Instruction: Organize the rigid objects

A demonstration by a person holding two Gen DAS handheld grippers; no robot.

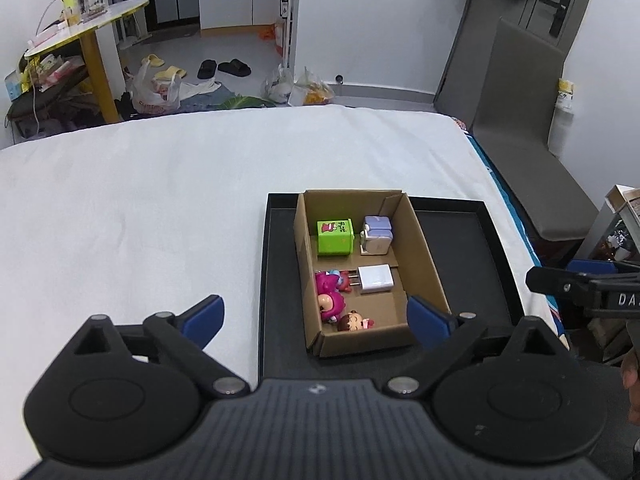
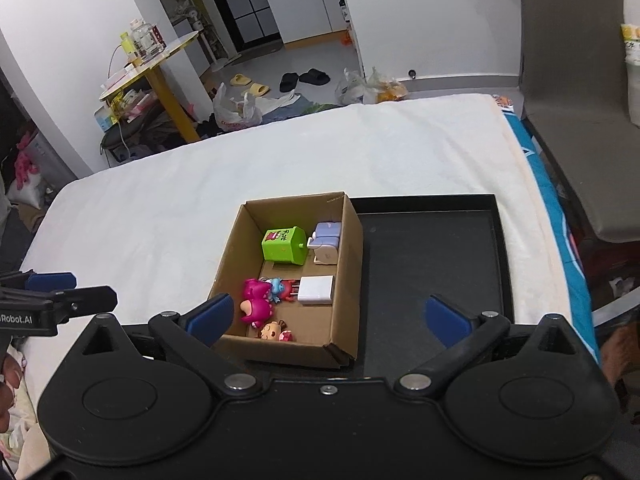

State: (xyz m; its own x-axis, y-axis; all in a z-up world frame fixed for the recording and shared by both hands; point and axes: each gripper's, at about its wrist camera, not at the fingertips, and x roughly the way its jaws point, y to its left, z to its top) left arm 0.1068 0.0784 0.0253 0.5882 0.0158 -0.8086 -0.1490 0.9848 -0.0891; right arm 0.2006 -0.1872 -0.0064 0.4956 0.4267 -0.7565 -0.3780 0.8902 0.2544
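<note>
A: Quick one. Your left gripper (image 1: 314, 322) is spread wide, nothing between the blue pads (image 1: 204, 316), hanging above the near end of the cardboard box (image 1: 424, 256). Agree?

B: Yes. Your right gripper (image 2: 330, 318) is the same: jaws wide apart, empty, over the near wall of the box and the bare part of the black tray (image 2: 432, 264).

A: Box sits at the left end of the tray, tray on the white bedcover (image 1: 140, 200). Contents?

B: Far end: green cube (image 2: 285, 245) beside the pale purple charger (image 2: 328, 240), the two just about touching. Middle: white plug adapter (image 2: 316, 290) lying flat, prongs toward a small blue figure (image 2: 280, 289).

A: Pink toy (image 1: 330, 298) lies against the left wall, right next to that blue one. Near end: a small doll with dark hair (image 1: 354, 323) on its side.

B: Your left gripper's tip shows at the left edge of the right wrist view, beside the box, touching nothing. A hand (image 1: 631, 376) is partly visible at the frame edge.
</note>
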